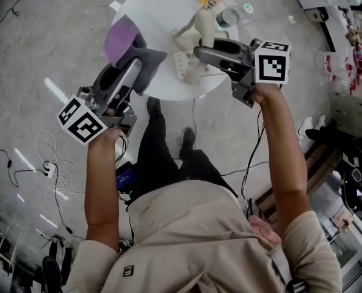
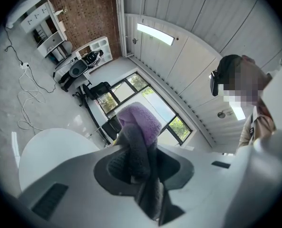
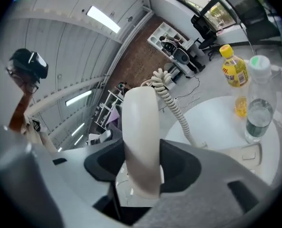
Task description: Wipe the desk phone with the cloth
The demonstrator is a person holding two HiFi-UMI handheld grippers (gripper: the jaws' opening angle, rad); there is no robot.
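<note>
My left gripper (image 1: 133, 65) has its jaws closed on the cloth (image 2: 138, 141). The left gripper view shows a grey fold pinched between them, with a purple end bunched up past the tips. In the head view the cloth hangs over the left edge of the round white tabletop (image 1: 162, 5), and I cannot tell whether it touches the surface.

My right gripper (image 1: 200, 52) grips the handset (image 3: 141, 137) of the desk phone. The right gripper view shows both jaws pressed against the sides of the cream grip, and the handset stands nearly upright between them. Its coiled cord (image 3: 171, 96) runs from the top end down toward the tabletop.

The phone base (image 1: 184, 65) sits on the tabletop near the edge closest to me, just left of the right jaws, with the raised handset beside it. The cloth is left of the base and apart from both the base and the handset.

A yellow drink bottle (image 3: 235, 72) and a clear water bottle (image 3: 258, 103) stand side by side on the far part of the tabletop, beyond the phone. Loose cables (image 1: 46, 157) lie on the grey floor beneath my left arm.
</note>
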